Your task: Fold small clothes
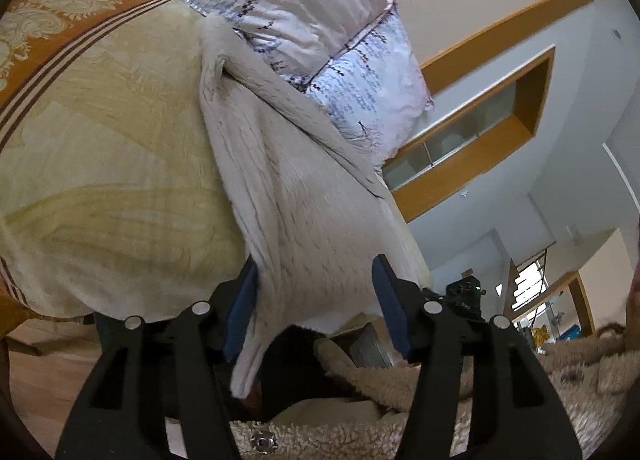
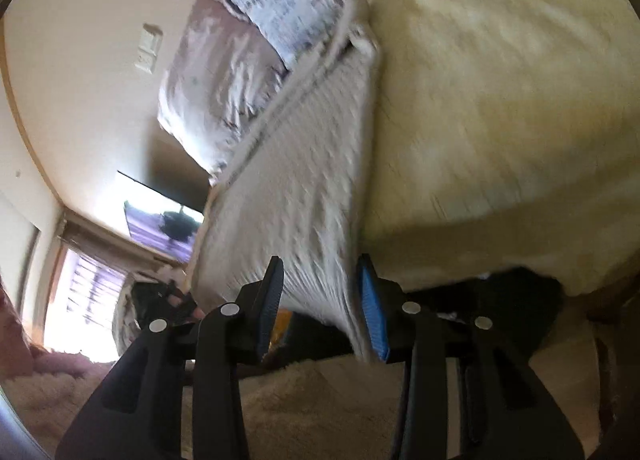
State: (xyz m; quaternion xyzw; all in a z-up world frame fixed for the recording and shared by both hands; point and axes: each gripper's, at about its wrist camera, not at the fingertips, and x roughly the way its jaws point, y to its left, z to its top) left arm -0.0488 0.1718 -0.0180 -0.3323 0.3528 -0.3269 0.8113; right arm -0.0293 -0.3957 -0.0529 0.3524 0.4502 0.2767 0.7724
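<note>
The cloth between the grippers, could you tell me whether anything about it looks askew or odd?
Yes. The cloth is bunched and twisted, not flat: one edge is rolled into a ridge near the pillows, and its near end droops between the left gripper fingers. In the right gripper view it hangs slanted across the bed.

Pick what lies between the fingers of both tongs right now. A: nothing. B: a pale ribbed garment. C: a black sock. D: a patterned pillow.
B: the pale ribbed garment runs from the bed down between the fingers of the left tongs and the right tongs.
</note>
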